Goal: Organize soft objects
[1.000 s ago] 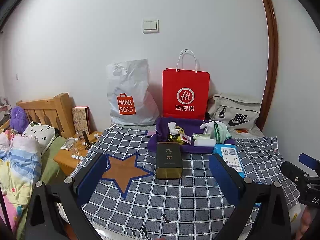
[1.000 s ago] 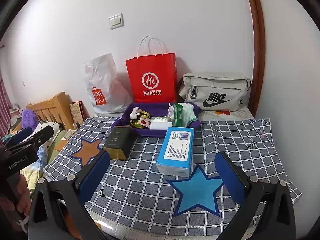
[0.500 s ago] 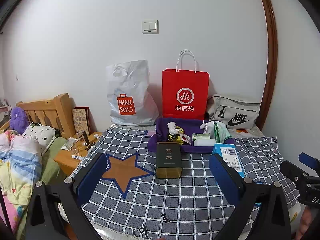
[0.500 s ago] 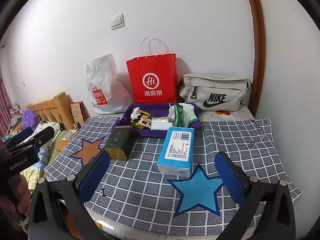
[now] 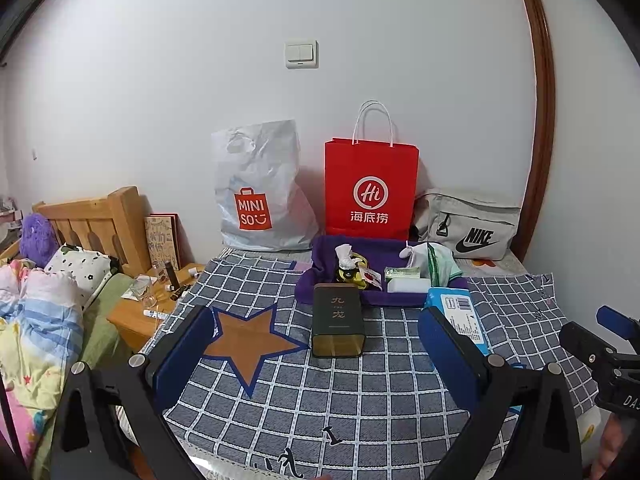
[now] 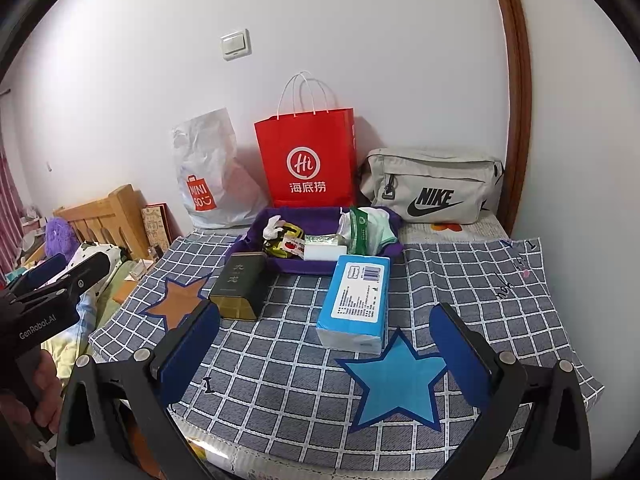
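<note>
Looking along the left gripper (image 5: 316, 344), its two blue-padded fingers stand wide apart and hold nothing, low in the frame over a grey checked cloth (image 5: 320, 392) with an orange star. Between them, at centre, a dark rectangular tin (image 5: 338, 320) lies flat, its long axis running away from the camera. Just beyond it sits a purple tray (image 5: 320, 280) of soft fabric, packed with small crumpled packets. At right, partly behind the right finger, lies a blue tissue pack (image 5: 456, 312).

From the right gripper (image 6: 324, 344), equally wide and empty, the tissue pack (image 6: 358, 300) shows in full at centre: a soft, plastic-wrapped block, label up, long axis pointing away toward the tray (image 6: 300, 266), near its front edge. The tin (image 6: 240, 286) lies left of it. A red paper bag (image 6: 308, 160), a white plastic bag (image 6: 208, 172) and a grey pouch (image 6: 432, 188) line the wall.
</note>
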Available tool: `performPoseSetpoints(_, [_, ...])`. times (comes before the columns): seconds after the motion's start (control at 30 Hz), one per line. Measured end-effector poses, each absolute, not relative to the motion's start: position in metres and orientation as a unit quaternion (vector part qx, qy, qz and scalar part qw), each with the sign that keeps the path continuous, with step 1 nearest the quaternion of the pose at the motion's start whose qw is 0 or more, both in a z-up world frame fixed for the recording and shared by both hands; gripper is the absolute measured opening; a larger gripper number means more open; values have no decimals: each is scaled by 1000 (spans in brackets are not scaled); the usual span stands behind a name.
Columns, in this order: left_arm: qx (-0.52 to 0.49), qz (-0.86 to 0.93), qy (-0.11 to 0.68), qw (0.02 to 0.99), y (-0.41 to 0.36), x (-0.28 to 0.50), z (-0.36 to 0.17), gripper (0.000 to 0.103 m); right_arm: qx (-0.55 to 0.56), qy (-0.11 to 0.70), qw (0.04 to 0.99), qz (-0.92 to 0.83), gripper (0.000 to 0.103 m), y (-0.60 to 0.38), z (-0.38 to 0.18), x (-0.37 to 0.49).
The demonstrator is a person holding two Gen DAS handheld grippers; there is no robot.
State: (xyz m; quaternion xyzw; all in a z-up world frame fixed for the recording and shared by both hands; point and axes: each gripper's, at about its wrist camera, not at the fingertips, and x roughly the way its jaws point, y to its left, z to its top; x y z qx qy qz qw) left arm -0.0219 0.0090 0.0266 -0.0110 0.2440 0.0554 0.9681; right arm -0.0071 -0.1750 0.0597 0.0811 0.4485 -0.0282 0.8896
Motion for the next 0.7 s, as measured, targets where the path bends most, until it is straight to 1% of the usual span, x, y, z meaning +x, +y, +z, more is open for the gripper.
performPoseSetpoints(0.7, [-9,56,243,968,8,-25,30,103,80,448,890,-27,103,-174,61,-8])
